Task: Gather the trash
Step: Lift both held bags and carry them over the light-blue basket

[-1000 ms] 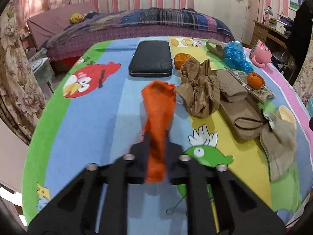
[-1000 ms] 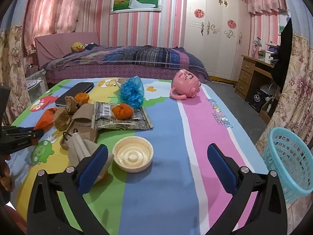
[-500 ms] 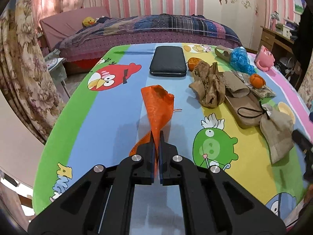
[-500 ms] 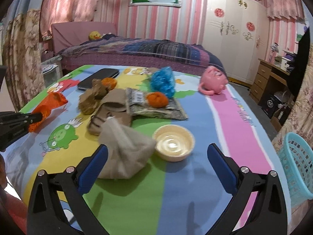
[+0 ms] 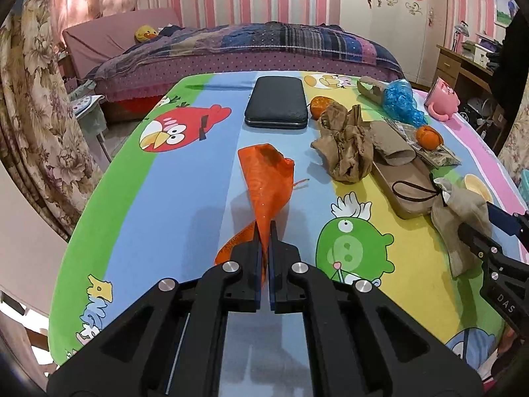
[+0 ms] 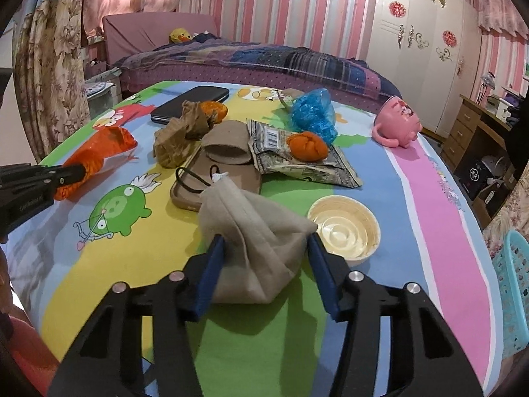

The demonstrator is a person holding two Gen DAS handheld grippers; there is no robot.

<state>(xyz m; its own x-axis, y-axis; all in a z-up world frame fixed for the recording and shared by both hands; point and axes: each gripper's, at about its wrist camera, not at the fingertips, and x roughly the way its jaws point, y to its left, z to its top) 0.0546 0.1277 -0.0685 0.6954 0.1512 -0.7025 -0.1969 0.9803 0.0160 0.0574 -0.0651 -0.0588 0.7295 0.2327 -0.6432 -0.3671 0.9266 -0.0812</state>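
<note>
The left gripper is clenched on an orange mesh bag, pinching its lower end so that the wide mouth stands up over the blue stripe of the cartoon-print counter. To the left of that bag the cloth lies bare out to the green stripe and the rounded counter edge, the widest free stretch in the left wrist view.

The right gripper has just been closing its fingers on a crumpled beige cloth bag, which sits between them; the blue pads look to be at its two sides, but whether they press on it cannot be told. A cream bowl stands just beside the bag on the right. Beyond the bowl, the pink stripe runs clear to the counter's right edge, where a turquoise basket stands below on the floor.

The counter's middle is crowded: a tan tray with a black hair tie, a crumpled brown paper bag, a printed wrapper carrying an orange peel, and a blue plastic bag. A black case lies near the far edge, and a pink mug lies tipped on its side, apart from the heap. A bed stands past the counter's far edge.
</note>
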